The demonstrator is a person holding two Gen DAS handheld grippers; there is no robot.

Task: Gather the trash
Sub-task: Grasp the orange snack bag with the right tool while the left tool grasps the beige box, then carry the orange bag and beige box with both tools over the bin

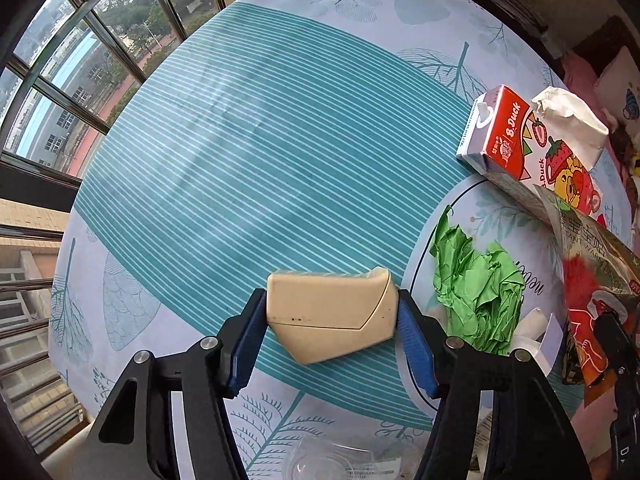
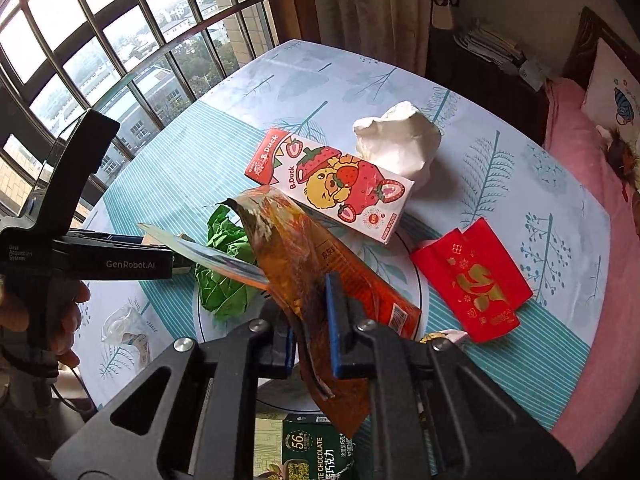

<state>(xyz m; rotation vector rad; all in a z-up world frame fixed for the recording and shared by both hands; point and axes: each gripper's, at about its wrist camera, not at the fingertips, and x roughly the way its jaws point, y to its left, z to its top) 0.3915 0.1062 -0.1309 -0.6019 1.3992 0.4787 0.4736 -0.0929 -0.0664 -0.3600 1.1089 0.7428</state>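
The right gripper (image 2: 312, 338) pinches an orange wrapper (image 2: 320, 264), lifted off the table (image 2: 500, 200). The left gripper (image 1: 332, 320) brackets a beige case (image 1: 332, 314), fingers barely touching. Beyond lie green paper (image 1: 480, 288) and a carton (image 2: 340, 184). Next: probably bin the wrapper

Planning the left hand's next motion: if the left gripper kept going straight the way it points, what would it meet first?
Probably the beige box, already between the left gripper's blue pads, then the table beneath it. Whether the pads already touch it is unclear.
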